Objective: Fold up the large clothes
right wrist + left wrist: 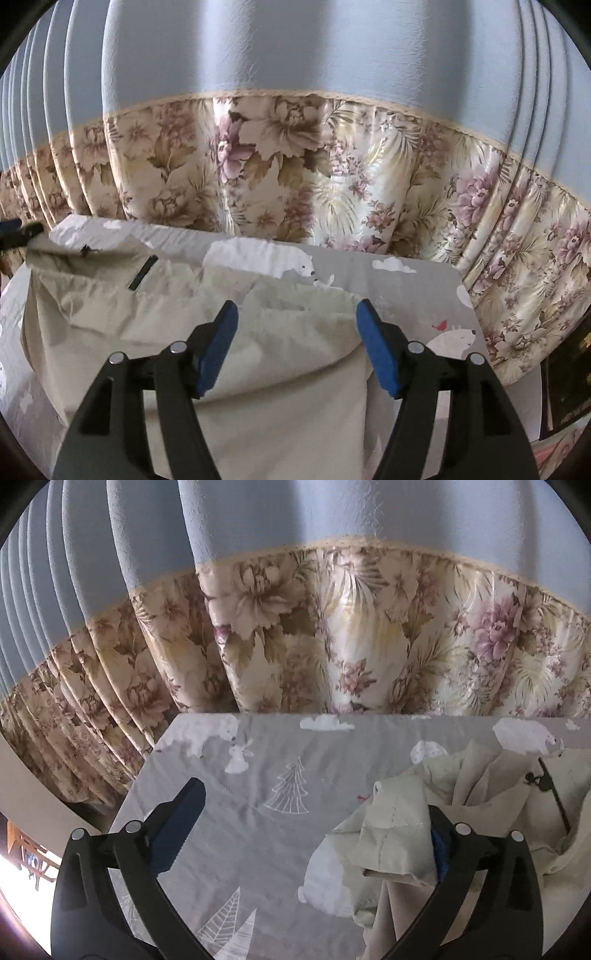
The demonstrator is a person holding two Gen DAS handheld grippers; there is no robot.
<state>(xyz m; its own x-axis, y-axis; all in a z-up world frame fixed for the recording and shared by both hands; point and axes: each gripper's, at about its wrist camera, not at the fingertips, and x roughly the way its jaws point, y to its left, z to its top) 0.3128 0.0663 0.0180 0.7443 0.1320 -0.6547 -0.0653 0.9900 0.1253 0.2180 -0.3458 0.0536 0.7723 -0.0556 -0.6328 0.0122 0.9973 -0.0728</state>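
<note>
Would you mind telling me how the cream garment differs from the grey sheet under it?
The cream garment is plain in colour, while the grey sheet is printed with white bears, trees and clouds. The cream garment lies rumpled in raised folds; the grey sheet is spread nearly flat. The cream garment has a dark drawstring; the grey sheet shows none. Both are soft fabric lying before the floral curtain.
</note>
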